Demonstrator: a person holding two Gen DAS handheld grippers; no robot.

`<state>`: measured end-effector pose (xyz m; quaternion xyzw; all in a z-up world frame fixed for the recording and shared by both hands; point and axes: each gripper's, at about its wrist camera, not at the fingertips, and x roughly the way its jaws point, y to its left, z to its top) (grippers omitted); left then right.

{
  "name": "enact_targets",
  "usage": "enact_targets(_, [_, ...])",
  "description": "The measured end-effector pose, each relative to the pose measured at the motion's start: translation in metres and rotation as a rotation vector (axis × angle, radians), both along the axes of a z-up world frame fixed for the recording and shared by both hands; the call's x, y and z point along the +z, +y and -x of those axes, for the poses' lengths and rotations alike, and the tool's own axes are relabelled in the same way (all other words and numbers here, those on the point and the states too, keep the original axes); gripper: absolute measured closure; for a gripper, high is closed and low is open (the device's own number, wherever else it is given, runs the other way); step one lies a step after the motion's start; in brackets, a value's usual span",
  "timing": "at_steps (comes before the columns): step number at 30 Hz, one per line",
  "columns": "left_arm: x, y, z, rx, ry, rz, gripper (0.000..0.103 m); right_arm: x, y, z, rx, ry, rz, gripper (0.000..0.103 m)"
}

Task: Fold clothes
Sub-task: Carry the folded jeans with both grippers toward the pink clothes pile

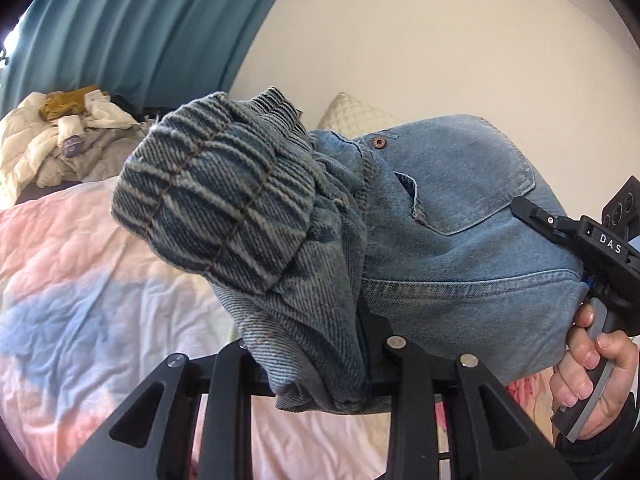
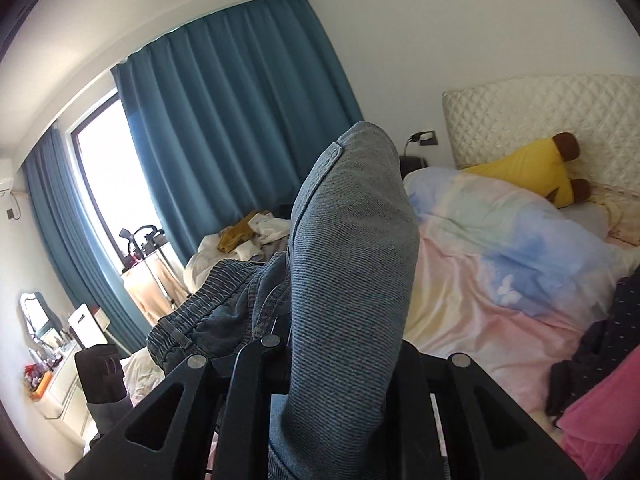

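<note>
While I hold both up, left gripper [image 1: 320, 364] clamps the jeans [image 1: 460, 240]. Right gripper [image 2: 344, 360] clamps them too, above the bedspread [image 2: 500, 280].

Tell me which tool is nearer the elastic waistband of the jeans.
Left. The left tool grips denim just beneath the waistband; the right tool clamps the jeans farther along, by the pocket.

- White walls [image 2: 440, 20]
- Teal curtains [image 2: 240, 100] beside a bright window [image 2: 108, 168]
- Bed with a pastel duvet [image 2: 500, 272]
- Quilted cream headboard [image 2: 540, 120]
</note>
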<state>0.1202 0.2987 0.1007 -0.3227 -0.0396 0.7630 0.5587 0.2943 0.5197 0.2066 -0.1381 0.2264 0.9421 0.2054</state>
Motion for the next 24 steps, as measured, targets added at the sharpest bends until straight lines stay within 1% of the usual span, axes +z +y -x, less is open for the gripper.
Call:
enact_targets(2, [-0.004,0.022,-0.016,-0.059,-0.012,-0.001,0.076,-0.002,0.012,-0.034,-0.061,0.005,-0.005,0.089])
enact_targets(4, [-0.009,0.041,-0.032,-0.108,-0.012,0.011,0.076,-0.011,0.02,-0.065,-0.123,0.008,-0.009,0.089])
enact_targets(8, [-0.028,0.075,-0.063,-0.208,0.002,0.077,0.076,-0.042,0.03,-0.114,-0.229,0.005,0.031,0.089])
enact_targets(10, [-0.043,0.089,-0.081,-0.262,-0.01,0.126,0.076,-0.06,0.032,-0.134,-0.269,0.001,0.049,0.089])
enact_targets(13, [-0.068,0.109,-0.104,-0.33,-0.054,0.2,0.076,-0.088,0.032,-0.164,-0.326,-0.024,0.078,0.089])
enact_targets(16, [-0.095,0.126,-0.128,-0.387,-0.081,0.272,0.076,-0.114,0.029,-0.19,-0.372,-0.067,0.102,0.089])
enact_targets(20, [-0.133,0.145,-0.162,-0.434,-0.055,0.379,0.076,-0.154,0.027,-0.22,-0.425,-0.13,0.125,0.089])
enact_targets(23, [-0.158,0.154,-0.18,-0.443,-0.031,0.485,0.076,-0.189,0.025,-0.233,-0.443,-0.176,0.159,0.089])
enact_targets(24, [-0.165,0.156,-0.184,-0.442,-0.018,0.518,0.076,-0.202,0.023,-0.233,-0.442,-0.209,0.163,0.089])
